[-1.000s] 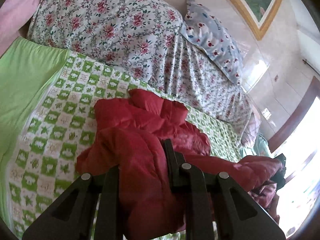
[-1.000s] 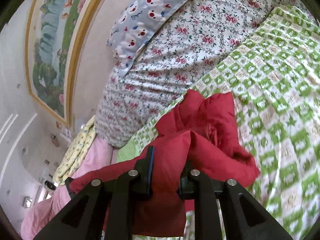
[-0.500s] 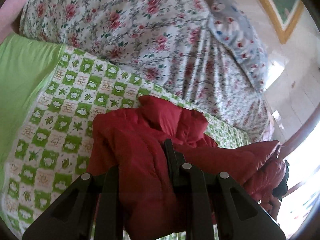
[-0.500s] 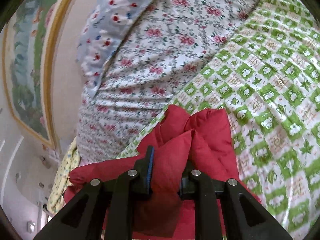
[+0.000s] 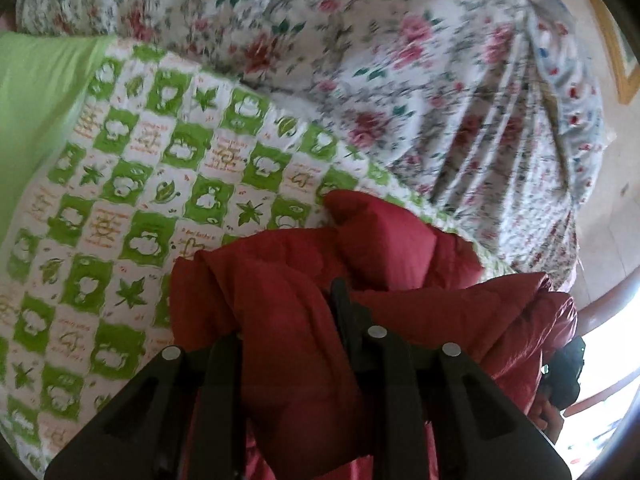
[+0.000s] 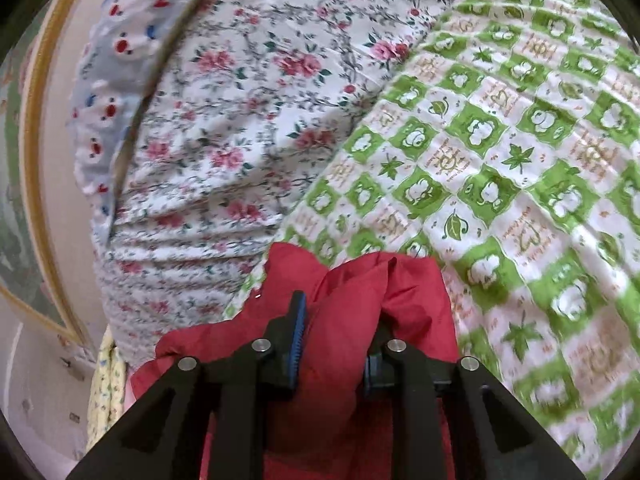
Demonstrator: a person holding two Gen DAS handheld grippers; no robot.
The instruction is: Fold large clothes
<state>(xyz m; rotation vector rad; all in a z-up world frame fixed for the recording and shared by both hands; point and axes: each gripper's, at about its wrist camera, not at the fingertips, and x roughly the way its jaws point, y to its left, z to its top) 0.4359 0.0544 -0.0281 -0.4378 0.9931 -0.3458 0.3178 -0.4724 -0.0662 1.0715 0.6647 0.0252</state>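
Observation:
A red puffer jacket (image 5: 380, 248) hangs bunched over a green-and-white checked bedspread (image 5: 160, 184). My left gripper (image 5: 288, 320) has a thick fold of it between its fingers; the left finger is buried under the cloth. Its jaws are opening, with the cloth still filling the gap. In the right wrist view, my right gripper (image 6: 338, 332) holds another fold of the jacket (image 6: 400, 288) between its blue pads. Those jaws are opening too, and the fabric still touches both pads. The jacket's tip lies close over the bedspread (image 6: 500, 160).
A bulky floral quilt (image 5: 400, 60) (image 6: 240, 120) is heaped just beyond the jacket. A blue-patterned pillow (image 6: 108, 80) leans behind it under a framed picture (image 6: 32, 160). A plain green sheet (image 5: 36, 120) lies to the left. A person's hand (image 5: 550, 420) shows at the jacket's far end.
Both grippers have come forward and down with the jacket, so bedspread and quilt look larger and nearer. The gap between the right gripper's pads looks slightly wider.

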